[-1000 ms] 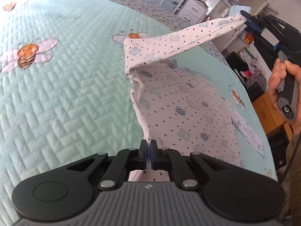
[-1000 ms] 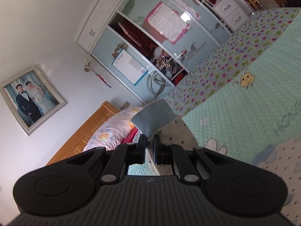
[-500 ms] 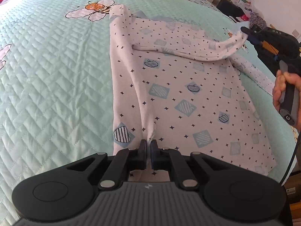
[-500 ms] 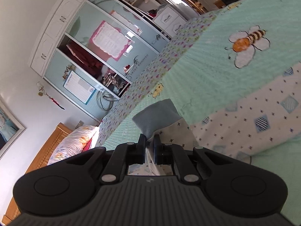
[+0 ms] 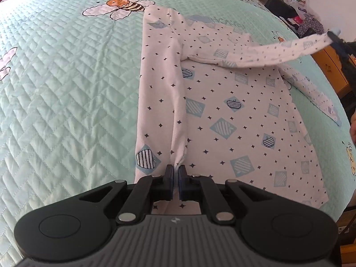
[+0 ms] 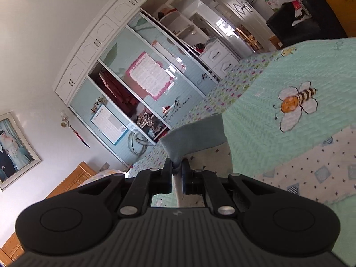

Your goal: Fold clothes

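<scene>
Left gripper (image 5: 175, 171): clamped on shirt (image 5: 233, 111) hem fold, right at fingertips.
Right gripper (image 6: 176, 169): pinching blue cuff (image 6: 193, 135), sleeve (image 5: 278, 53) lifted.
Shirt: spread ahead on quilt (image 5: 66, 89).

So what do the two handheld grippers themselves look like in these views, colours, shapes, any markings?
Both look alike. The left gripper has a grey ribbed body with a small pale logo, two round black lobes at the sides, black linkage arms with silver pivot pins, and slim black fingers whose inner pads look blue. The right gripper shows the same grey ribbed body, black lobes and silver pins. No cables or sleeves are clearly visible.
</scene>
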Available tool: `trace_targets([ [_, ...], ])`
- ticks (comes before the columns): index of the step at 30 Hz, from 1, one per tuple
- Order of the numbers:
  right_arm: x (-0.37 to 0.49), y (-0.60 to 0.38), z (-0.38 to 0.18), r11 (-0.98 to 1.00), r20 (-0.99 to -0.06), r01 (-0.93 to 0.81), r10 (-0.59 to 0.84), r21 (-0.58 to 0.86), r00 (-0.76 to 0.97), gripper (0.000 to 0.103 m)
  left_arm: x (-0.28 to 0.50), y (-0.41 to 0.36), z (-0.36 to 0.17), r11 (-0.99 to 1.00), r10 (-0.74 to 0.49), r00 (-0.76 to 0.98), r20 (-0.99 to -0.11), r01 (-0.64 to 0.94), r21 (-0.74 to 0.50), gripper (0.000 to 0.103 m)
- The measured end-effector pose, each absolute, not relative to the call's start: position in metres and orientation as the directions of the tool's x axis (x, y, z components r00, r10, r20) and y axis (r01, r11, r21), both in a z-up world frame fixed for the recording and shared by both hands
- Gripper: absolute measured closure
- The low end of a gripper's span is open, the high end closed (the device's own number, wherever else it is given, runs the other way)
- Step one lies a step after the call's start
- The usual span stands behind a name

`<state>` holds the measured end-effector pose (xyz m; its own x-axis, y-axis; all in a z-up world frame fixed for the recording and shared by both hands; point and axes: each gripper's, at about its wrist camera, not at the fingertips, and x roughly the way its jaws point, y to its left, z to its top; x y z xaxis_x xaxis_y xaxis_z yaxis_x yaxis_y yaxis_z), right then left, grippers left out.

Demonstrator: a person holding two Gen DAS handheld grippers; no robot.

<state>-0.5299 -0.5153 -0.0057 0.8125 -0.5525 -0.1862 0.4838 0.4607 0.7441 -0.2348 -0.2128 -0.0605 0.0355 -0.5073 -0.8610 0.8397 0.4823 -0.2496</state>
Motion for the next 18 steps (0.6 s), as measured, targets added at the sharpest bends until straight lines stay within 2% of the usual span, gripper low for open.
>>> trace_targets([
  [6, -0.531, -0.513, -0.046, 0.398, -0.304, 0.565, -0.550, 0.723, 0.778, 0.095, -0.228, -0.210, -0.062, 0.501, -0.521, 0.005, -0.853, 0.811, -0.301, 0.100],
  [7, -0.533, -0.511, -0.050, 0.389, -0.316, 0.584, -0.564, 0.712, 0.762, 0.091, -0.225, -0.207, -0.062, 0.508, -0.534, -0.008, -0.845, 0.797, -0.329, 0.098],
  [9, -0.540, -0.508, -0.059, 0.353, -0.366, 0.637, -0.589, 0.686, 0.721, 0.085, -0.221, -0.200, -0.061, 0.517, -0.565, -0.037, -0.824, 0.762, -0.389, 0.084],
  [10, -0.545, -0.508, -0.063, 0.328, -0.396, 0.661, -0.595, 0.674, 0.699, 0.070, -0.219, -0.194, -0.058, 0.527, -0.586, -0.043, -0.809, 0.739, -0.421, 0.078],
  [11, -0.551, -0.508, -0.066, 0.297, -0.425, 0.680, -0.598, 0.670, 0.680, 0.061, -0.217, -0.187, -0.055, 0.536, -0.609, -0.046, -0.792, 0.712, -0.453, 0.068],
  [12, -0.558, -0.506, -0.070, 0.263, -0.446, 0.683, -0.590, 0.681, 0.673, 0.047, -0.218, -0.179, -0.053, 0.545, -0.617, -0.031, -0.786, 0.704, -0.456, 0.064],
  [14, -0.573, -0.498, -0.076, 0.220, -0.456, 0.663, -0.573, 0.716, 0.681, 0.045, -0.220, -0.161, -0.049, 0.562, -0.624, 0.012, -0.781, 0.701, -0.439, 0.062],
  [16, -0.587, -0.485, -0.077, 0.183, -0.460, 0.650, -0.568, 0.737, 0.682, 0.044, -0.223, -0.144, -0.045, 0.579, -0.629, 0.054, -0.775, 0.698, -0.422, 0.055],
  [18, -0.595, -0.464, -0.074, 0.180, -0.465, 0.649, -0.562, 0.739, 0.684, 0.044, -0.225, -0.127, -0.041, 0.597, -0.634, 0.097, -0.768, 0.693, -0.405, 0.044],
])
